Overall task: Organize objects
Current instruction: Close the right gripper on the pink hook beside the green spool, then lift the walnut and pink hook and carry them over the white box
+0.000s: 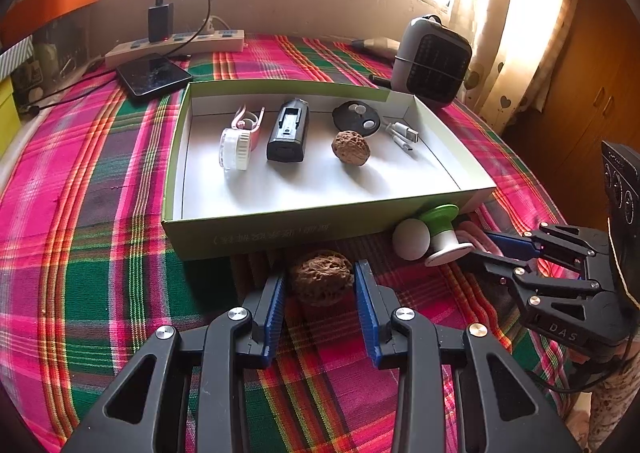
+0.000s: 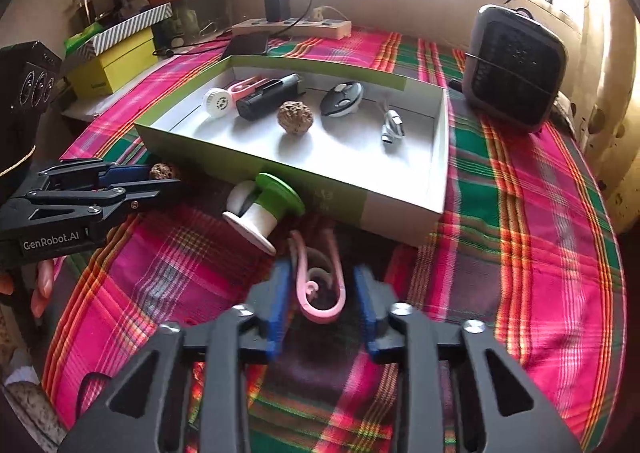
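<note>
Walnut [image 1: 322, 281] sits between spread left tongs [image 1: 320, 293]; pink clip [image 2: 320, 285] between spread right tongs [image 2: 322, 293].

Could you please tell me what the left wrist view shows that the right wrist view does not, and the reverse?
Only the left wrist view shows the whole loose walnut between the left gripper jaws. Only the right wrist view shows the pink clip clearly, between the right gripper jaws, and the yellow box. Both show the cardboard tray and green-capped spool.
</note>
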Available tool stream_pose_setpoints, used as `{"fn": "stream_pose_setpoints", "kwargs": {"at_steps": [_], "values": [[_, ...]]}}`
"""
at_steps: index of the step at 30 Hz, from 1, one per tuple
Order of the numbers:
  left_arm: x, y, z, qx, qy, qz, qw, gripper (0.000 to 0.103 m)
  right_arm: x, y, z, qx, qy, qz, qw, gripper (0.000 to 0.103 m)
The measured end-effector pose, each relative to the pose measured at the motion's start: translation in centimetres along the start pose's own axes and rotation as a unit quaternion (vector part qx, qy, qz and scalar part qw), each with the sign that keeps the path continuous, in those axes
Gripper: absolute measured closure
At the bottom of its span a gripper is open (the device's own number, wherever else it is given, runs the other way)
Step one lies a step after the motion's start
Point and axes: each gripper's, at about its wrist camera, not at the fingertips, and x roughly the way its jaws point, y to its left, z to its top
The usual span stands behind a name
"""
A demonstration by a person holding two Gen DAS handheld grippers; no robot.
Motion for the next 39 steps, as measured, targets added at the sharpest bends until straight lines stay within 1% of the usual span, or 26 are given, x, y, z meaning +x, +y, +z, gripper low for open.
{"fn": "stream_pose_setpoints", "kwargs": {"at_steps": [13,33,39], "values": [[0.0,-0.1,-0.01,0.003,-0.002,0.003,1.0,0.072,-0.26,-0.05,-0.43,0.013,-0.009,-0.011,1.0,0.079],[0.14,-0.35,0.12,0.015,-0.004,0.022,0.9997,0.072,-0.34,0.18,-0.53,0.021,-0.014,-0.023,0.999,0.079],[-0.03,-0.4,-0.03,0.014,-0.005,0.026,0.9995,0.072,-0.61,-0.12,-0.68,0.035,-0.019,-0.024,0.999,0.079]]}}
